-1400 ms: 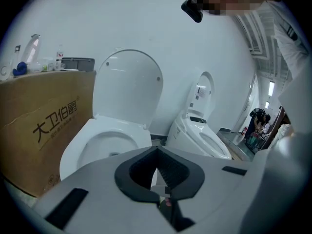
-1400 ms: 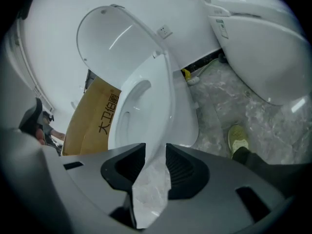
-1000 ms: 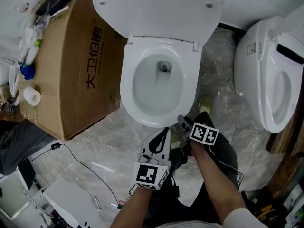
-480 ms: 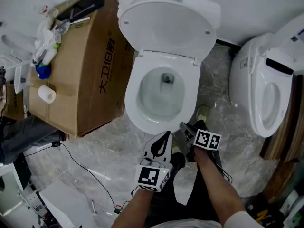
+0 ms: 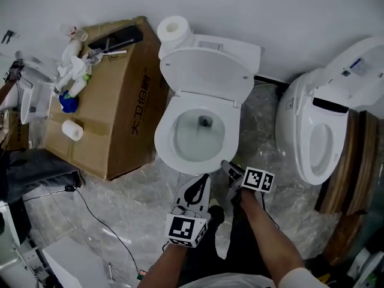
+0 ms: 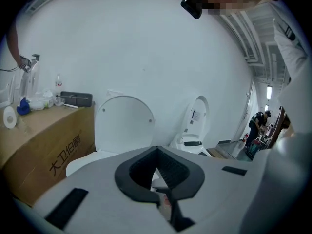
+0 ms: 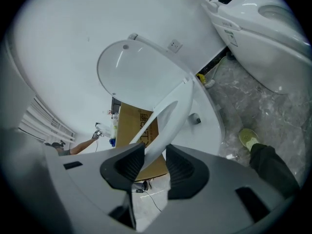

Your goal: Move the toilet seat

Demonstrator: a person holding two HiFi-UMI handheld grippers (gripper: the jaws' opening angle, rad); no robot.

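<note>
1. Grey plastic sits nearest me: the left claw hangs low over the marbled floor, just short of the toilet's front. Its pads meet at the tips, with nothing between them.
2. Just beside it, the right claw reaches the front of the toilet. Its jaws are opening, and the front edge of the toilet seat runs between them. In the right gripper view the pads look to touch that edge on both sides.
3. The white toilet seat looks tilted up off the bowl, hinged at the back and lying between the bowl and the lid.
4. A pale green shoe stands on the floor beside the bowl's base.
5. The lid stands raised against the tank, and a paper roll sits on the tank's left corner.
6. To the left, a cardboard box stands touching or nearly touching the toilet. Bottles and small clutter lie on its top, too small for me to sort out.
7. To the right, well apart, a second toilet stands with its lid up.
8. Behind everything runs a plain white wall.
</note>
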